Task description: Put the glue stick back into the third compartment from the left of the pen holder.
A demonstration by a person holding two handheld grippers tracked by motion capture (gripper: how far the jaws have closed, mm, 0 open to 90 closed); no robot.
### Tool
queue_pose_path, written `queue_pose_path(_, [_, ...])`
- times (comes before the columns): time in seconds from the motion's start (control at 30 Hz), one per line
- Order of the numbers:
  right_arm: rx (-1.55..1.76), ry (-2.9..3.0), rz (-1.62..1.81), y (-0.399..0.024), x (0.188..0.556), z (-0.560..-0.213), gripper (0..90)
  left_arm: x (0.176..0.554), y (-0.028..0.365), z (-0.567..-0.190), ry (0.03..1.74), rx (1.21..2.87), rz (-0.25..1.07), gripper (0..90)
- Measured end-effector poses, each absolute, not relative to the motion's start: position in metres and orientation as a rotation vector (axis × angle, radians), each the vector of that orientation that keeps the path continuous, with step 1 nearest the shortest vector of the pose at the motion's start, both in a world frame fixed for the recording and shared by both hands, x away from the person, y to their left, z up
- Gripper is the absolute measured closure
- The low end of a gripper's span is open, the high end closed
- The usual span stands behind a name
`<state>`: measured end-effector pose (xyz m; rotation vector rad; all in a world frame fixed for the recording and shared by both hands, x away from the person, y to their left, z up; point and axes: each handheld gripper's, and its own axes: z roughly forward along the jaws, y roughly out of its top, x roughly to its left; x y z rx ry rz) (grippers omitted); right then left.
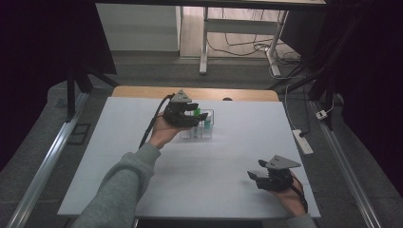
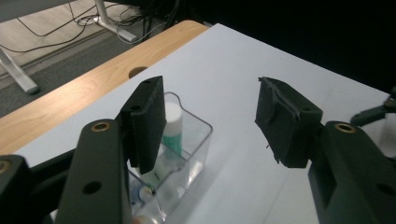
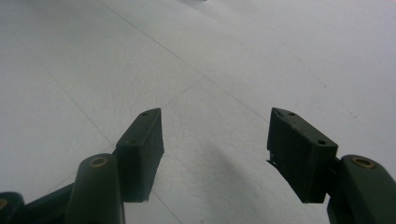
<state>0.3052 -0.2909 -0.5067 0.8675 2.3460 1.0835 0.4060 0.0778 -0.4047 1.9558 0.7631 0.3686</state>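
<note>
White worktop point(image 1: 119, 156), clear bin point(image 1: 209, 124) of bottles at twelve o'clock: my left gripper point(image 1: 199, 118) hovers over it, jaws parted, empty; right gripper point(image 1: 254, 175) idle, open; withdraw straight up, avoiding the rim.

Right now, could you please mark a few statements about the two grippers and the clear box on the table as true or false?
1. The left gripper has its jaws apart with nothing between them. True.
2. The clear box is empty. False: it holds small bottles, among them one with a white cap and green body.
3. The right gripper holds a bottle. False: its jaws are open over the bare white table.
4. The left gripper is at the clear box, the right gripper near the table's front right corner. True in the high view.
5. The table is covered with a dark cloth. False: its top is white, with a wooden strip at the far edge.
</note>
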Motion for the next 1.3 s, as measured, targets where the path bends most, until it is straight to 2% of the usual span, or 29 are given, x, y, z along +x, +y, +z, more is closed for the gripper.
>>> queue_pose_path(0.27, [0.872,2.341,1.084,-0.292,0.305,-0.506,35.8,0.379,0.096,-0.410,0.736,1.971,0.363,42.7])
queue_pose_path(0.87, [0.885,2.332,1.082,-0.295,0.306,-0.506,35.8,0.313,0.155,-0.455,0.794,2.004,0.305,43.7])
queue_pose_path(1.3, [0.881,2.326,1.092,-0.297,0.306,-0.506,35.8,0.274,0.185,-0.489,0.865,2.040,0.365,42.9])
